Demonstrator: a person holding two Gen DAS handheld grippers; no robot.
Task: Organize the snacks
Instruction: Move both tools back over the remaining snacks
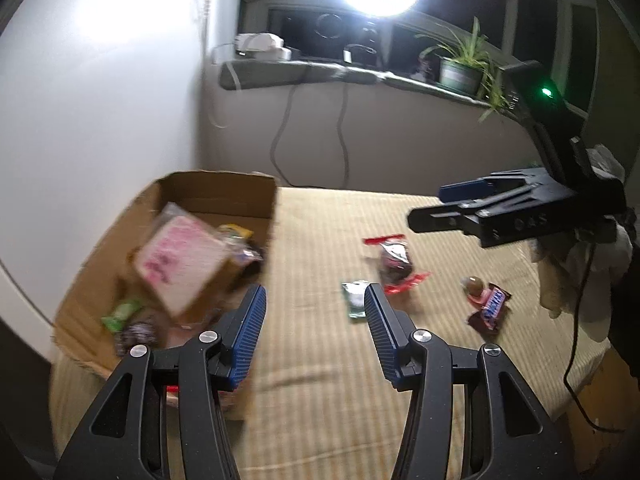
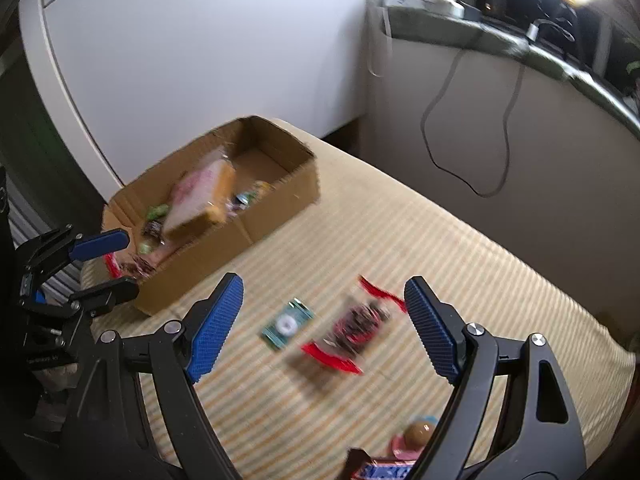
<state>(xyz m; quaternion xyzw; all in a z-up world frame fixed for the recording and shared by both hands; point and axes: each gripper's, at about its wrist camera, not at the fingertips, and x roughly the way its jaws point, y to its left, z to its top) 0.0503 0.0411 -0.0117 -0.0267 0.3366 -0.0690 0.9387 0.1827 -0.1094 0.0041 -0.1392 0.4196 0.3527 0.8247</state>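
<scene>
Both wrist views, snacks on a striped mat (image 2: 460, 248) beside an open cardboard box (image 2: 280, 200) that already holds several packets, among them a pink-and-white pack (image 1: 180, 260). The left gripper (image 1: 316, 320) has its jaws apart with nothing between them, near the box's corner; the right gripper (image 2: 324, 320) stands wide apart and empty above the loose items. Directly beneath it lies the red-ended wrapped snack (image 2: 356, 328), with a small green sachet (image 2: 286, 326) just beside it toward the box. A Snickers bar (image 1: 492, 306) and a small pink-based sweet (image 1: 474, 290) lie touching or nearly so, nearer the person. The red-ended snack looks light, its film crinkly, probably slippery and easily crushed; a gentle hold across the plump middle, not the flat red ends, seems soundest. Its long axis runs between the two red ends, diagonally in the right wrist view, one end toward the upper right; blur hides finer detail
</scene>
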